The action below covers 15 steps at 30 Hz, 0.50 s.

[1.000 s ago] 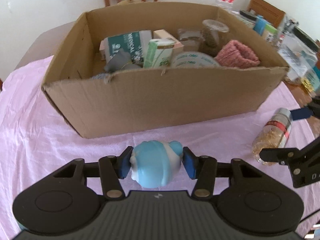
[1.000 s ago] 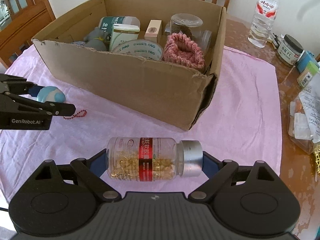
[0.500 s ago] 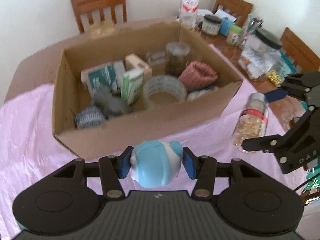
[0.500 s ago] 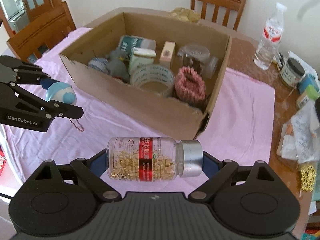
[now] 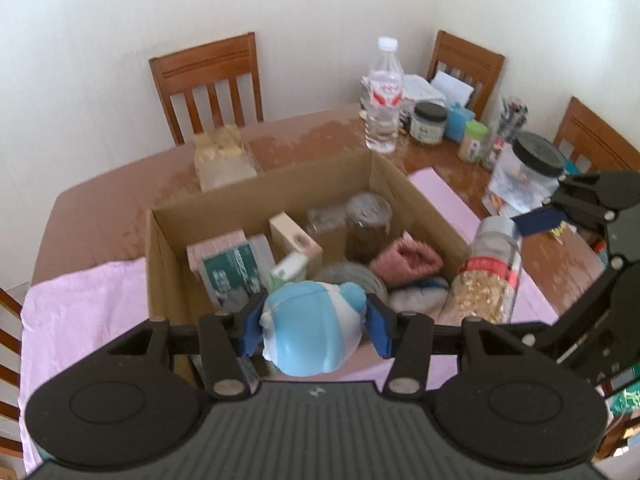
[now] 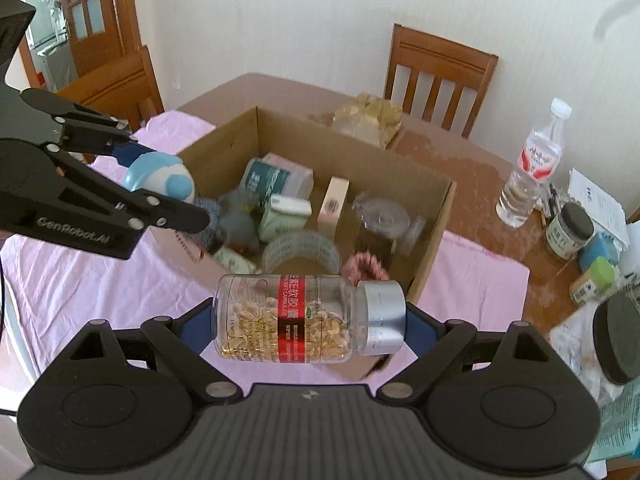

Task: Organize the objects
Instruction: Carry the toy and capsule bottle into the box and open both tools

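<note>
Left gripper (image 5: 314, 330) clamped round blue-and-white plastic toy (image 5: 312, 330) | right gripper (image 6: 308, 322) held clear capsule bottle (image 6: 308, 320) end-to-end, sideways | both above brown cardboard box (image 6: 434, 256), likely for dropping in.

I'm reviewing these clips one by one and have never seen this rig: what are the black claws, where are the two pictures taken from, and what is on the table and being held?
No robot here: a person carries a two-finger gripper in each hand, and each gripper has a wide-angle camera looking along its fingers. One picture is from the left gripper, the other from the right gripper; each also sees the other at its edge. The left is closed on a blue and white round toy; the right is closed end to end on a clear bottle of golden capsules. Below them a pink cloth covers part of a wooden table. On it stands an open cardboard box already holding a tape roll, small cartons and jars. A water bottle stands beyond.
</note>
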{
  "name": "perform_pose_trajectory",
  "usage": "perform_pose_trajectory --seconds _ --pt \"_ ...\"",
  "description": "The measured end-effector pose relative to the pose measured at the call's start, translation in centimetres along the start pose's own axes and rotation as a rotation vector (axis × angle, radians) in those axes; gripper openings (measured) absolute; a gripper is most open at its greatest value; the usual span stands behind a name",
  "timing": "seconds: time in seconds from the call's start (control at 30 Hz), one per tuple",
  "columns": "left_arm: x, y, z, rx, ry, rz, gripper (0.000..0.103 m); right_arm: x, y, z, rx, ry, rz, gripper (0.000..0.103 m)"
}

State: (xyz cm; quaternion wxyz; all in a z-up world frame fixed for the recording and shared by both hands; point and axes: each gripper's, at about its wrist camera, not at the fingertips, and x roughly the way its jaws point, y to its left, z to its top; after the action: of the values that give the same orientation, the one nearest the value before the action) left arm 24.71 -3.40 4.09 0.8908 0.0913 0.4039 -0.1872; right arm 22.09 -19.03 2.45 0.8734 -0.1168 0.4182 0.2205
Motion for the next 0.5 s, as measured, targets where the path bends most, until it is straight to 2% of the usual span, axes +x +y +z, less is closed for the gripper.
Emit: perform_pose_trajectory --seconds 0.07,0.1,0.13,0.2,0.27,0.37,0.5 --pt "0.2 0.5 0.5 -0.011 -0.011 0.008 0.053 0.0 0.0 0.7 -0.008 -0.013 -0.004 0.096" --pt "0.3 0.7 0.6 -0.022 -0.019 0.017 0.057 0.0 0.0 0.9 -0.009 -0.017 -0.004 0.096" --pt "0.4 0.8 0.7 -0.034 -0.023 0.027 0.074 0.1 -0.1 1.2 -0.009 -0.021 -0.004 0.096" --pt "0.5 1.2 0.6 -0.058 -0.034 0.052 0.099 0.2 -0.1 1.6 -0.008 -0.026 -0.007 0.096" --pt "0.4 1.4 0.3 -0.049 -0.065 0.07 0.098 0.3 0.0 1.9 -0.008 -0.031 -0.01 0.096" --pt "0.4 1.3 -0.1 -0.014 -0.069 0.085 0.099 0.5 0.0 2.3 -0.004 -0.03 -0.011 0.096" --pt "0.4 1.9 -0.9 -0.021 -0.064 0.103 0.101 1.2 0.1 2.8 -0.01 -0.024 -0.014 0.096"
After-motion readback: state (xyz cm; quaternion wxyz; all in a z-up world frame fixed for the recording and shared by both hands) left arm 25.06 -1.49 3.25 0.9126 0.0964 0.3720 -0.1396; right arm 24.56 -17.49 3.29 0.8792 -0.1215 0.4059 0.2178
